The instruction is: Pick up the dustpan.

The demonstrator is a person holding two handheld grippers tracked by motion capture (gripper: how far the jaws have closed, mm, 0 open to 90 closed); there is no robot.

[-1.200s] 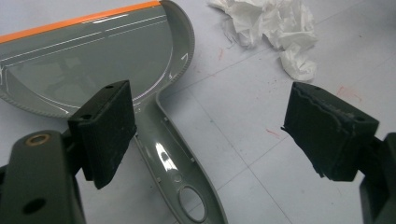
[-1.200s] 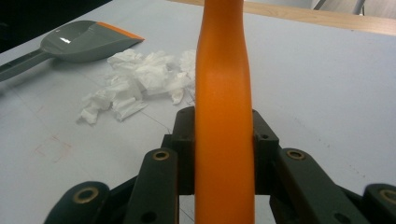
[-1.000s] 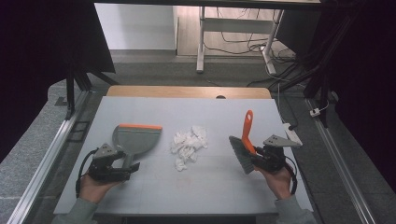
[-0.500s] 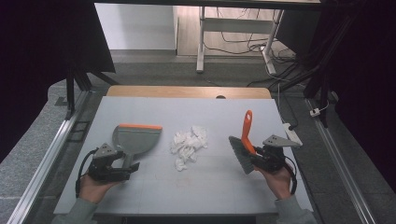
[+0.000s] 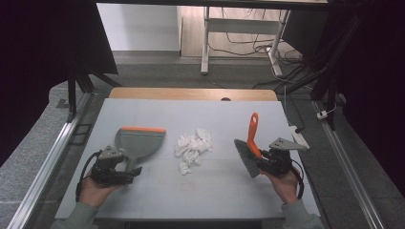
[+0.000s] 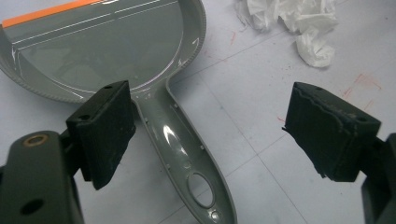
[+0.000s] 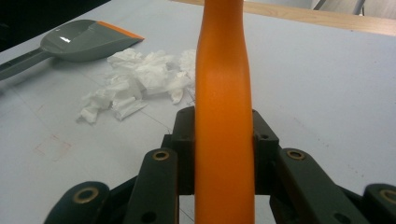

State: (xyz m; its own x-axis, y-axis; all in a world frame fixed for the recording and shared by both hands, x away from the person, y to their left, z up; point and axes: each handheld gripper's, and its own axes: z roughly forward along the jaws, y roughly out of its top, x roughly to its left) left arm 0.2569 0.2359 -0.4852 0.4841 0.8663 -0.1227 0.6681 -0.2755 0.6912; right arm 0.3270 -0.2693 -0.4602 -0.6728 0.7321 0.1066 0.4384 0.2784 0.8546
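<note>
Three items sit on the bench (image 5: 143, 200), and we list them left to right.

Item one, the left gripper (image 5: 116, 168): its jaws stand wide apart in the left gripper view, straddling the handle of the grey dustpan (image 6: 116, 51) without clamping it. The left pad (image 6: 105, 126) sits at the handle's edge; whether it touches, we cannot tell. The dustpan lies flat on the bench, its orange lip pointing away from us.

Item two, the pile of crumpled white paper (image 5: 192, 148): loose scraps at the middle of the bench, just right of the dustpan and apart from both grippers.

Item three, the right gripper (image 5: 267, 162): clamped tight on the orange handle of the brush (image 5: 249, 145), which stands tilted with its grey bristles low toward the paper and the handle rising away. In the right gripper view the handle (image 7: 224, 107) runs straight up between the closed jaws.

Change over the last second: none that we can register. Both hands, the dustpan, the paper and the brush hold the same places across the high views. We judge this a pause before sweeping: the brush is in hand, the dustpan is not yet grasped, so closing the left gripper on the dustpan handle looks like the step outstanding.
</note>
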